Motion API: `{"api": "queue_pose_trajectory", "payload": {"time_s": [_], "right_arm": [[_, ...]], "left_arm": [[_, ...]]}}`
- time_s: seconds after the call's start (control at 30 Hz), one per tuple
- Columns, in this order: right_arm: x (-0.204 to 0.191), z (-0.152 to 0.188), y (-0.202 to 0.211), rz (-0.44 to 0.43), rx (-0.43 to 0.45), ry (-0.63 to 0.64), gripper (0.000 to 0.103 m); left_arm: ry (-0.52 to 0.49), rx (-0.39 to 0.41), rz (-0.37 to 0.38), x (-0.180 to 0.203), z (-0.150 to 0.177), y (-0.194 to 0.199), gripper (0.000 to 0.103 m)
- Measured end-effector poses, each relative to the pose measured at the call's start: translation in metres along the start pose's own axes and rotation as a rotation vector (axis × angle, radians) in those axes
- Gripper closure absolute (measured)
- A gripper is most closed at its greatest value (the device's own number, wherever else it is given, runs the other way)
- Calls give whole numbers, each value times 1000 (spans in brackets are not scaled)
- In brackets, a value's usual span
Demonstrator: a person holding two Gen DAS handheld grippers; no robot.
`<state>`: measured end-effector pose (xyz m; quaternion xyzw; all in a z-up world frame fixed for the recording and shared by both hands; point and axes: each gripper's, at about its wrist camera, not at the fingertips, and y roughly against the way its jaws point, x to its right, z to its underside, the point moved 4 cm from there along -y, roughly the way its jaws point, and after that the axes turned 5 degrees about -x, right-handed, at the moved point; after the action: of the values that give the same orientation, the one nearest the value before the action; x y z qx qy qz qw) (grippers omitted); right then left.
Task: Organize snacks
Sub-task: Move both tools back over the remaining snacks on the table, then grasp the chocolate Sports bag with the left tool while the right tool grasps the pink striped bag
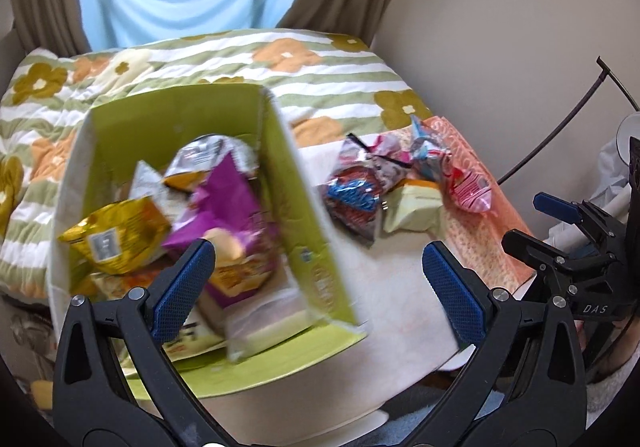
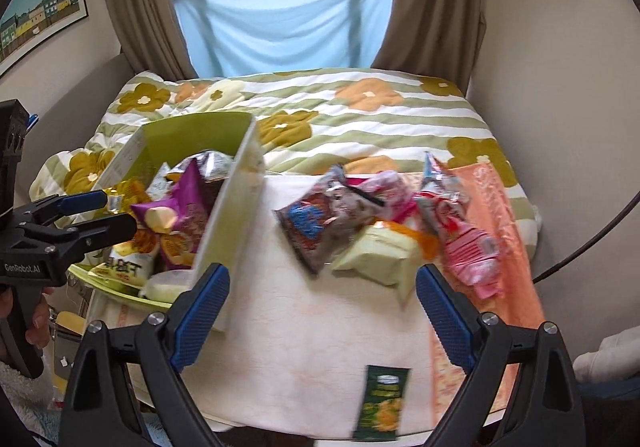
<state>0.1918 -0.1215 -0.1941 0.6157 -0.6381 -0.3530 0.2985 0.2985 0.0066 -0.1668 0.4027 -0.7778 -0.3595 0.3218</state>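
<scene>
A green cardboard box stands on the left of the table, filled with snack packets, among them a purple one and a yellow one. To its right lies a loose pile: a dark red-blue packet, a pale green packet and a pink packet. A dark green packet lies alone near the front edge. My left gripper hangs open and empty over the box's near right corner. My right gripper is open and empty in front of the pile.
The table wears a white cloth with an orange cloth along its right side. Behind it is a bed with a flowered quilt, then curtains and a window. A wall and a black cable close the right side.
</scene>
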Motion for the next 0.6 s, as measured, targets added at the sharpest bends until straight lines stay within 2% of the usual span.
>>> {"api": "queue_pose_trajectory", "payload": {"time_s": [0.17,0.37,0.6], "right_arm": [[56,-8,-3,5,-11,0,10],[117,-18,-19,-34,-40,-6,10],[165,-20,-61,-106,-139,-2,10]], "left_arm": [[-50,-36,-50,55,-22,-36,0],[-82,-97,-120,96,-42,-82,0],[-125,-213,-210,105,-62,-139,0]]}}
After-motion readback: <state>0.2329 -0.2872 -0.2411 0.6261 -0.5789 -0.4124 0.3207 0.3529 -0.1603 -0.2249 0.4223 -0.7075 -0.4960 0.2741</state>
